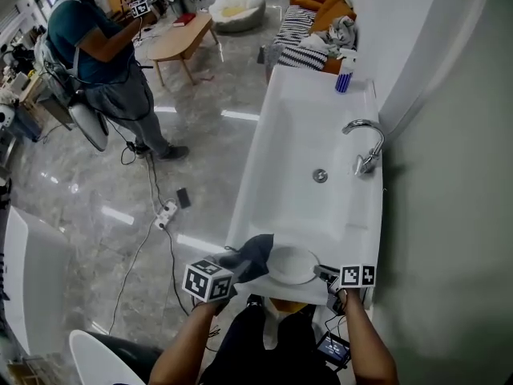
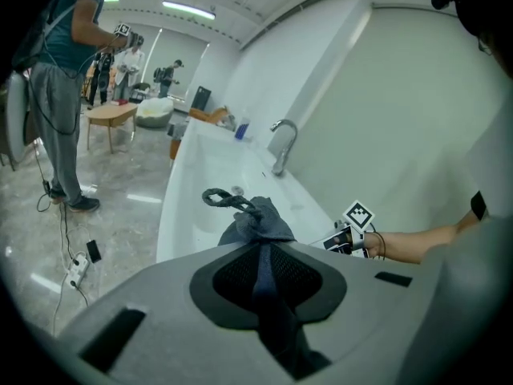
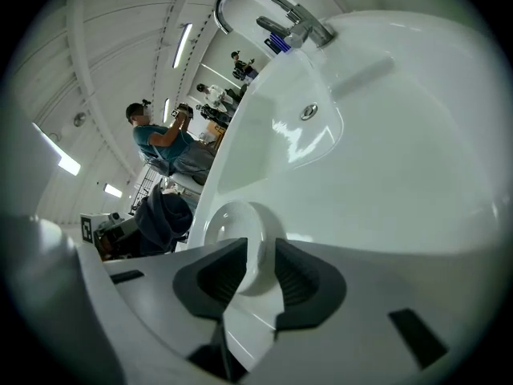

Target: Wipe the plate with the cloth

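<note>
Grey cloth [image 2: 255, 221] clenched in your left gripper [image 2: 260, 283], bunched, loop poking forward, hanging just left of plate [image 1: 292, 265]; contact unclear. Plate lies on near ledge of sink [image 1: 300, 127], its rim between right gripper [image 3: 258, 265] jaws, which look slack, not pinching. Step reads as between strokes or finished. Next, if wiping continues: clamp rim firmly, lower cloth onto plate face.

Bright ceiling strips [image 2: 188, 9], floor [image 1: 96, 175] glare, fisheye edges w/ vignette.

Cloth [image 1: 252, 255] prob. hides plate [image 1: 292, 265] left edge.
</note>
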A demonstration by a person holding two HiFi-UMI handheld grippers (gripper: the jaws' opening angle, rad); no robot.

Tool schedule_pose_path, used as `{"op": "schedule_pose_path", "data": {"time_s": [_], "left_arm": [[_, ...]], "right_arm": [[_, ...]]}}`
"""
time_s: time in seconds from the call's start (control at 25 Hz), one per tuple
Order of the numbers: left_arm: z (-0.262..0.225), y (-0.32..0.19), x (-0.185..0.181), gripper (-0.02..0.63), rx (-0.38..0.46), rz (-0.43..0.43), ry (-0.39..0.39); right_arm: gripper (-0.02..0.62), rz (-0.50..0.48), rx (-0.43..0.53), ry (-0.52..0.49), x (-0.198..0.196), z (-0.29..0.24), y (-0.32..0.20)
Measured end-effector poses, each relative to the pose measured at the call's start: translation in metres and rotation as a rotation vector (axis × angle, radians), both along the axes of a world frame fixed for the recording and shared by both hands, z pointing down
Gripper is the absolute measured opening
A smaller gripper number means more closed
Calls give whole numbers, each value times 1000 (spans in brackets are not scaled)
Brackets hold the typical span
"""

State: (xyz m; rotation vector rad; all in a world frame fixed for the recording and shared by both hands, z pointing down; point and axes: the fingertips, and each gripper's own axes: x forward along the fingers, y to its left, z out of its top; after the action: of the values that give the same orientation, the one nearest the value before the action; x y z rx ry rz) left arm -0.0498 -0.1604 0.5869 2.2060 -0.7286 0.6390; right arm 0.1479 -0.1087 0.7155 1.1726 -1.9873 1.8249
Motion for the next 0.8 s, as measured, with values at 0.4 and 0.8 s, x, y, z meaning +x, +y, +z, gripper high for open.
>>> {"op": "schedule_pose_path", "data": {"time_s": [0.4,0.8], "left_arm": [[-82,8,0,40,234,31,388],[-158,89,-31,38,481,156,534]], "right_arm": [[15,157,507,6,31,-143,2],[8,70,1079,-19,-50,-328,91]]}}
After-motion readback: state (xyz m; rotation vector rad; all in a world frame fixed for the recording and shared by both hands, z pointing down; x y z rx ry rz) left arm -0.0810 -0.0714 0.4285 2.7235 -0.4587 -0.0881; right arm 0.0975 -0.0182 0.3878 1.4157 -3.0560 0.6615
